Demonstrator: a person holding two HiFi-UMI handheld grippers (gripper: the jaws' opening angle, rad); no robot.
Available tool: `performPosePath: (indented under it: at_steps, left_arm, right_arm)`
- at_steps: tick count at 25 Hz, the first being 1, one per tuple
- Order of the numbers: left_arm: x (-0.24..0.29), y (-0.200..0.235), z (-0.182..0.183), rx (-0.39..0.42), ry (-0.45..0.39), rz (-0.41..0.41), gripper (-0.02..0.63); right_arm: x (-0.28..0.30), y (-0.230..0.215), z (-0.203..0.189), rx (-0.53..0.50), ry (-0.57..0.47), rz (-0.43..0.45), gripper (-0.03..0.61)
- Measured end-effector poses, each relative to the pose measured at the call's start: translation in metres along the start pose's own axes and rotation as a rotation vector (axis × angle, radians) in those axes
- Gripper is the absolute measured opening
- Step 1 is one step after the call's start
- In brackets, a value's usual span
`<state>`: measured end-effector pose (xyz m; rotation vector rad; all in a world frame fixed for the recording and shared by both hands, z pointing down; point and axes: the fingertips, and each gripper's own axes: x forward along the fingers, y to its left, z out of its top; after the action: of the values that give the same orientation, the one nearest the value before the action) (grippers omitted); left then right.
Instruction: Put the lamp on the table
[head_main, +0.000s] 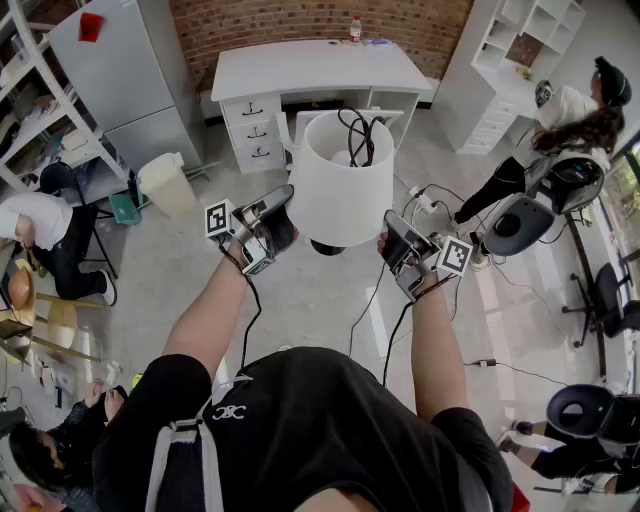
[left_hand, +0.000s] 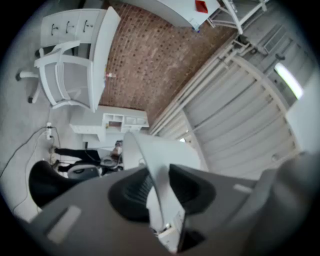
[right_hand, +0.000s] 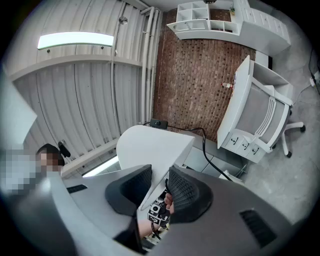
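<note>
The lamp (head_main: 340, 185) has a white drum shade, a black cord (head_main: 360, 135) coiled in its top and a dark base (head_main: 328, 247) showing below. It hangs in the air over the floor, in front of the white table (head_main: 320, 65). My left gripper (head_main: 283, 218) is shut on the shade's left lower rim. My right gripper (head_main: 392, 238) is shut on its right lower rim. The left gripper view shows the shade wall (left_hand: 150, 155) pinched between the jaws of the left gripper (left_hand: 159, 187). In the right gripper view the shade (right_hand: 150, 147) runs between the pads of the right gripper (right_hand: 159, 187).
A white chair (head_main: 395, 113) stands at the table with drawers (head_main: 255, 130). A pale bin (head_main: 165, 185) and a grey cabinet (head_main: 120, 70) are on the left. On the right are a white shelf (head_main: 520, 50) and office chairs (head_main: 520, 220). Cables (head_main: 430, 200) lie on the floor. Several people are around.
</note>
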<state>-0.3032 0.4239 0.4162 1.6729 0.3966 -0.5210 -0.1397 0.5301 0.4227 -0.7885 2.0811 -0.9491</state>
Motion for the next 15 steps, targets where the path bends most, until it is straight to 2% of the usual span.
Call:
performPosePath:
  at_steps: [15]
  left_arm:
    - [0.021, 0.009, -0.008, 0.014, -0.022, -0.004, 0.095]
  right_arm:
    - [-0.013, 0.001, 0.022, -0.019, 0.030, 0.030, 0.104]
